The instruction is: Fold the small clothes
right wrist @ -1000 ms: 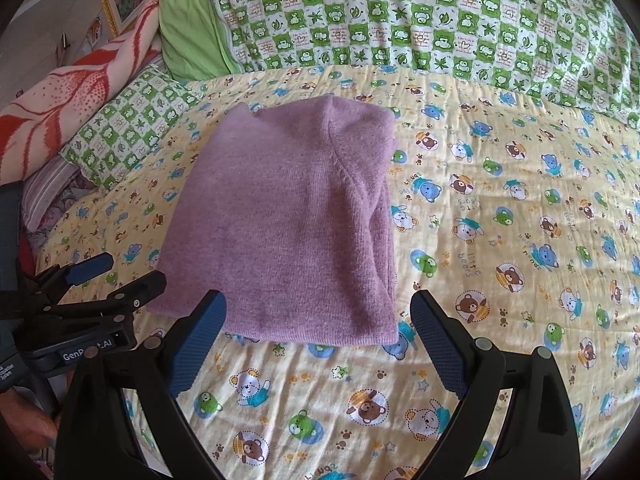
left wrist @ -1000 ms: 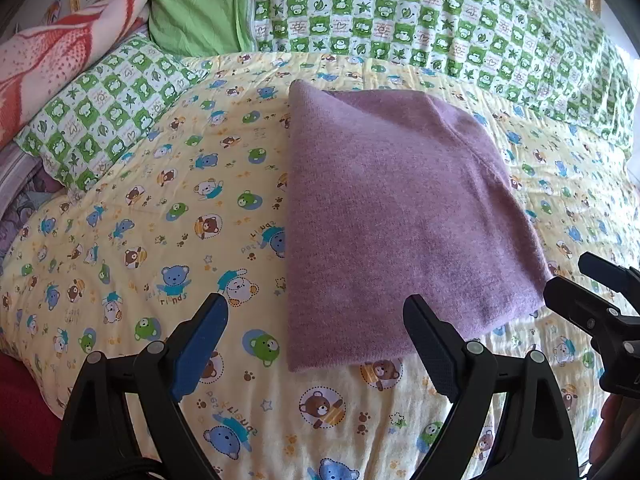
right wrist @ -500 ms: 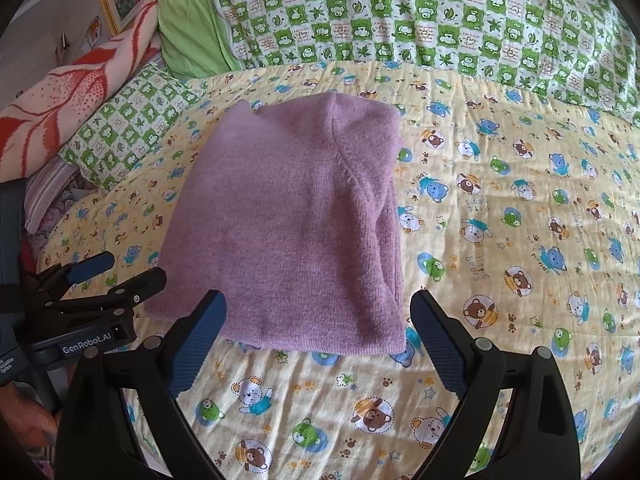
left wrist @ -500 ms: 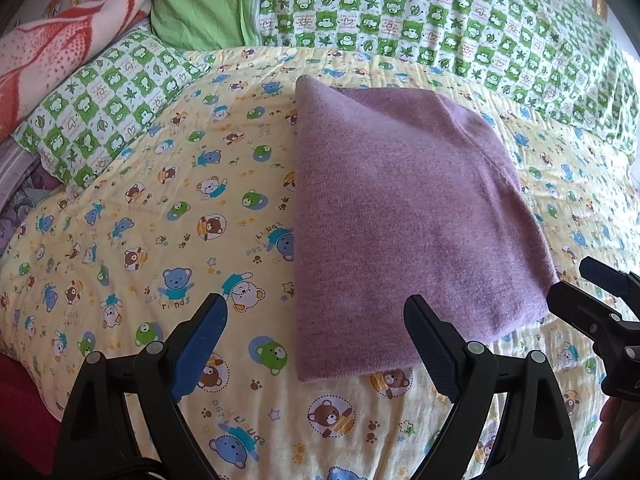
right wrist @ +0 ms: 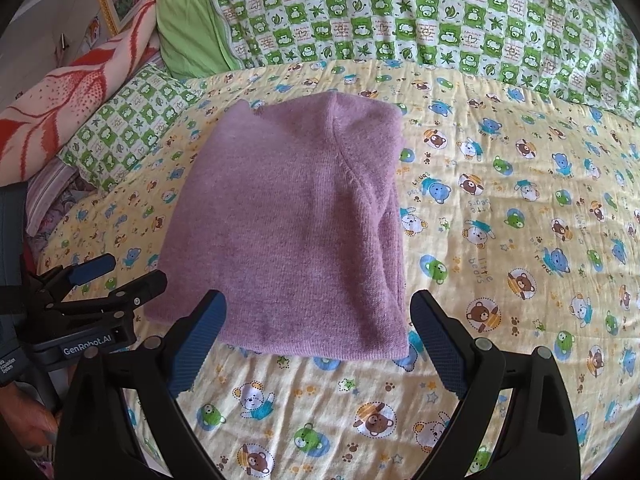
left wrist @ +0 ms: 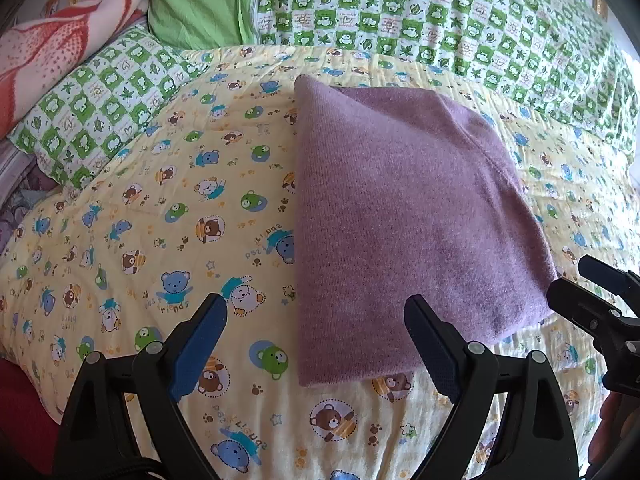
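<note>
We see a soft purple knitted sweater lying folded and flat on the bed, on top of a yellow quilt with little cartoon bears. Our left gripper hangs just above the near left corner of the sweater, and its fingers are spread wide with nothing between them. Our right gripper hangs over the near edge of the sweater, and its fingers are wide apart too and hold nothing. In the right wrist view the left gripper shows at the left side, close to the sweater's corner. Behind the sweater lie a green and white checked pillow and a green checked blanket.
</note>
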`<action>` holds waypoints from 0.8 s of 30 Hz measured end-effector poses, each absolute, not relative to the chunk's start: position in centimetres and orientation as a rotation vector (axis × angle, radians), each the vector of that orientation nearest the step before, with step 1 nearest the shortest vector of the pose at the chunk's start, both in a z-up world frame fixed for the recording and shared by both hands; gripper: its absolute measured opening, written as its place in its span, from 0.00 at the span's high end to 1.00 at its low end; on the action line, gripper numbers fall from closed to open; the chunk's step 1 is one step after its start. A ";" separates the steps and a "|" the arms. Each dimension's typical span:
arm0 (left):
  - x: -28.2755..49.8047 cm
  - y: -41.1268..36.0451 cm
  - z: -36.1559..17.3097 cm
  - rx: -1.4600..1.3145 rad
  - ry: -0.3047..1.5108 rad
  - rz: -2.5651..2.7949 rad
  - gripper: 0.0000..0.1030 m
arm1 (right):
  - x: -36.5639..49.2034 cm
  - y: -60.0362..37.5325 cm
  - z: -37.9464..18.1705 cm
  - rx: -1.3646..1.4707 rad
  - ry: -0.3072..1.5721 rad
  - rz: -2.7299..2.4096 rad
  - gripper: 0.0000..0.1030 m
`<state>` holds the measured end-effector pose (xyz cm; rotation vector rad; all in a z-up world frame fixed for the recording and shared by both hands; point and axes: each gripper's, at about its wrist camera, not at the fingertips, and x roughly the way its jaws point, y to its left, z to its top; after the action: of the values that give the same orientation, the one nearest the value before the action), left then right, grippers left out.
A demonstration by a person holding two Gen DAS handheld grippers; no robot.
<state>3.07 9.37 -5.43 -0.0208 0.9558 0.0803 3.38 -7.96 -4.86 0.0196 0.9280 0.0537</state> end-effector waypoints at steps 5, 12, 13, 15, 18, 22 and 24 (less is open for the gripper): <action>3.2 9.3 -5.3 -0.016 0.952 0.083 0.12 | 3.5 -8.2 -4.9 0.025 0.929 0.051 0.09; 3.4 9.4 -5.4 -0.015 0.958 0.080 0.12 | 3.6 -8.2 -4.8 0.025 0.927 0.053 0.09; 3.4 9.4 -5.4 -0.014 0.957 0.082 0.12 | 3.6 -8.2 -4.9 0.025 0.927 0.053 0.09; 3.4 9.4 -5.4 -0.014 0.958 0.081 0.12 | 3.6 -8.2 -4.8 0.027 0.928 0.053 0.09; 3.4 9.4 -5.4 -0.011 0.956 0.085 0.12 | 3.7 -8.3 -4.8 0.031 0.927 0.052 0.09; 3.4 9.5 -5.3 -0.012 0.949 0.086 0.12 | 3.8 -8.2 -4.8 0.033 0.927 0.051 0.09; 3.4 9.4 -5.2 -0.010 0.945 0.087 0.12 | 3.8 -8.3 -4.8 0.032 0.927 0.053 0.09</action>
<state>3.39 9.42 -5.16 -0.0105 0.9453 0.0871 3.77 -8.31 -4.82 0.0325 0.9268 0.0533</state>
